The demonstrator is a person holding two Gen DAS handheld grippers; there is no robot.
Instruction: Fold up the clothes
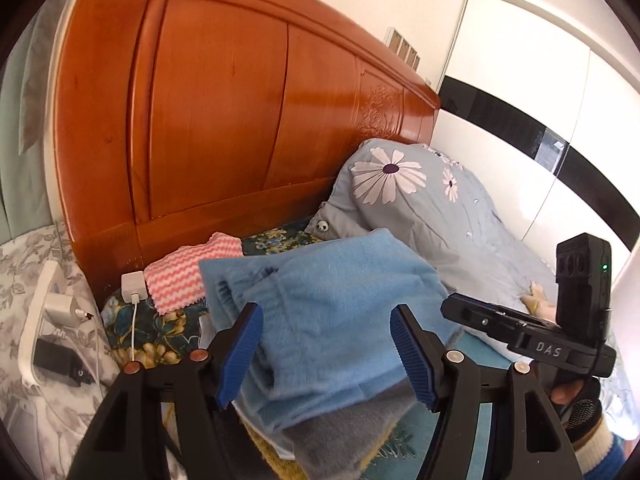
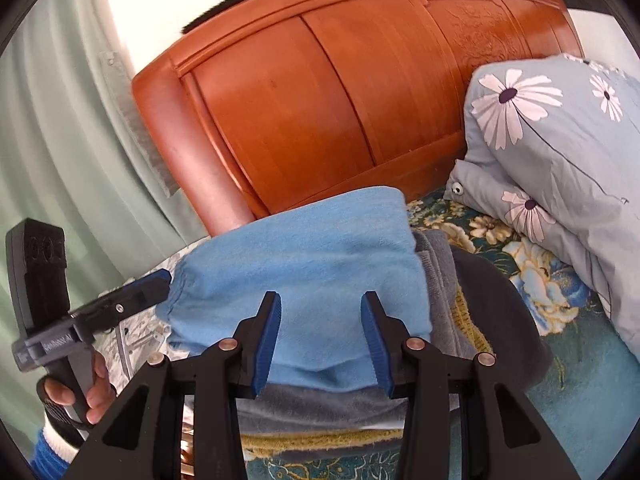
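Blue folded garment (image 1: 332,312) lies just ahead of the open left gripper (image 1: 326,354) and open right gripper (image 2: 320,340).

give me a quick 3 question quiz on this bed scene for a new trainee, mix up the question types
1. True or false: the left gripper has its jaws clamped shut on the light blue garment.
2. Multiple choice: what lies directly under the light blue garment on the stack? A) a grey garment B) the floral pillow C) the white charger
3. Short answer: which patterned cloth lies between the white charger and the light blue garment in the left wrist view?

Key
1. False; its jaws stand open above the garment, as do those of the right gripper.
2. A
3. The pink and white zigzag cloth.
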